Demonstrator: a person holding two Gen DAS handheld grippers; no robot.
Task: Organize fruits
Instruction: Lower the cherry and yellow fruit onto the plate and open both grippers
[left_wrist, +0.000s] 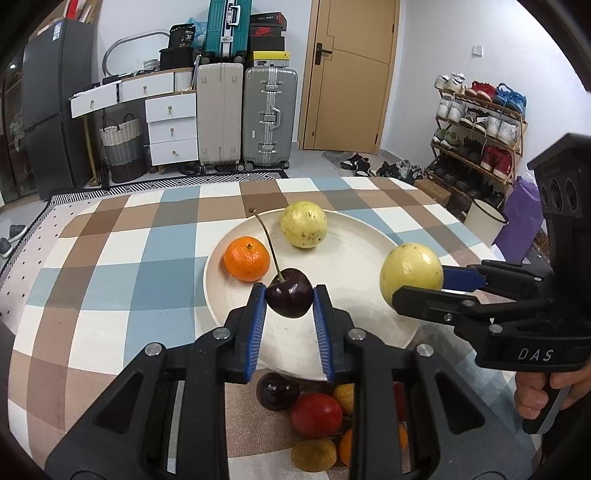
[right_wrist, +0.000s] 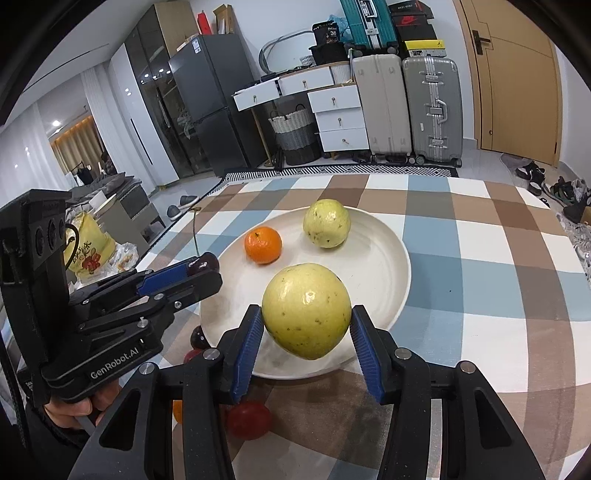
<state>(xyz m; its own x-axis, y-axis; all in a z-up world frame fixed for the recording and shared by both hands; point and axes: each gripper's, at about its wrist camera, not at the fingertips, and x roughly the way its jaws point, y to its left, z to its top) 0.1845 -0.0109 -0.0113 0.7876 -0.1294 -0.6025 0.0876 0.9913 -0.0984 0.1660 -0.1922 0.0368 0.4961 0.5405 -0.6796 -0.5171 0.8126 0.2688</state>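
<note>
In the left wrist view, a round white ceramic plate (left_wrist: 369, 266) is seen holding an orange mandarin (left_wrist: 246, 258) and a pale yellow round fruit (left_wrist: 303, 224). A dark cherry (left_wrist: 289, 297), stem tilted up and far-left, is clamped by the left gripper (left_wrist: 289, 301) over the plate's near rim.

In the right wrist view, a second pale yellow fruit (right_wrist: 306, 316) is gripped by the right gripper (right_wrist: 306, 325) above the plate's near part.
</note>
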